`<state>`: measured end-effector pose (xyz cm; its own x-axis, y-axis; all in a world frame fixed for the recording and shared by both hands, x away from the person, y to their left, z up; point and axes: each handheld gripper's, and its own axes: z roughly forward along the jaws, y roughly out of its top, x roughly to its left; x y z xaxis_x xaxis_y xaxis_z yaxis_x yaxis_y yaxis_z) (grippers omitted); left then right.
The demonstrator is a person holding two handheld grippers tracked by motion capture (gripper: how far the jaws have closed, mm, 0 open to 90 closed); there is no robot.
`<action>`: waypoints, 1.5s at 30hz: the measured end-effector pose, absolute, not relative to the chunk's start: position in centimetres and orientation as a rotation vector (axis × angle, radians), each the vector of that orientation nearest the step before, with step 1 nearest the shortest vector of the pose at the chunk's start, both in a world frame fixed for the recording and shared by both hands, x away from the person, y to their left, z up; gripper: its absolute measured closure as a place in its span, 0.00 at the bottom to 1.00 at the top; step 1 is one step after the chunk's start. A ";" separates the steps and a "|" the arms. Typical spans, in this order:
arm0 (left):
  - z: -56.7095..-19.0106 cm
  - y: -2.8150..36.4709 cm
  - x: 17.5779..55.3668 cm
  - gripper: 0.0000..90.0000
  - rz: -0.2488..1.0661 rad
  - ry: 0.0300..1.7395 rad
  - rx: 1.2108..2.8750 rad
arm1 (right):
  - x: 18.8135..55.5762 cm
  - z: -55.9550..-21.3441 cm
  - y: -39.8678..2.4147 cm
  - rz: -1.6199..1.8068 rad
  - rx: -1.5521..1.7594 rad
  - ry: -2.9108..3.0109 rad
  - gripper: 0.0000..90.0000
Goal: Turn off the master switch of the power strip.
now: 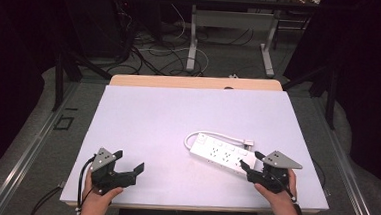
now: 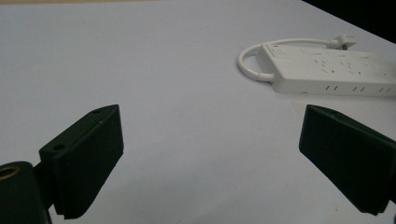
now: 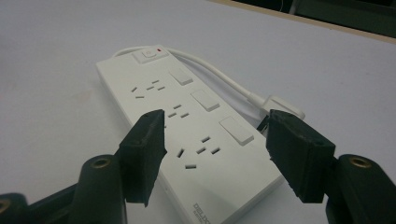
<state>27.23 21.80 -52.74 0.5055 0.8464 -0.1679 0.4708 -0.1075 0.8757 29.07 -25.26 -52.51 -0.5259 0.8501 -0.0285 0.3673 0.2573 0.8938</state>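
A white power strip lies on the white table, right of centre, its white cord looped along its far side and ending in a plug. My right gripper stands open over the strip's near end, one jaw on each side of it; the right gripper view has the strip running away between the jaws, with several sockets, three switches and a red-lit main switch. My left gripper rests open at the table's front left, nothing between its jaws. Its own view has the strip far off at upper right.
The table's wooden far edge borders a floor with tangled cables and the legs of another table. Dark curtains close both sides. A person's hands come in over the front edge.
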 end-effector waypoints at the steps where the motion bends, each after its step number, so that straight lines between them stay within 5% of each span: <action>1: -52.7 21.8 27.2 0.07 0.470 1.114 1.748 | 29.1 -52.4 -25.3 1.214 1.115 2.043 0.40; 45: -53.2 21.5 27.2 0.10 0.488 1.119 1.787 | 32.3 -48.7 -21.4 1.048 0.973 2.363 0.42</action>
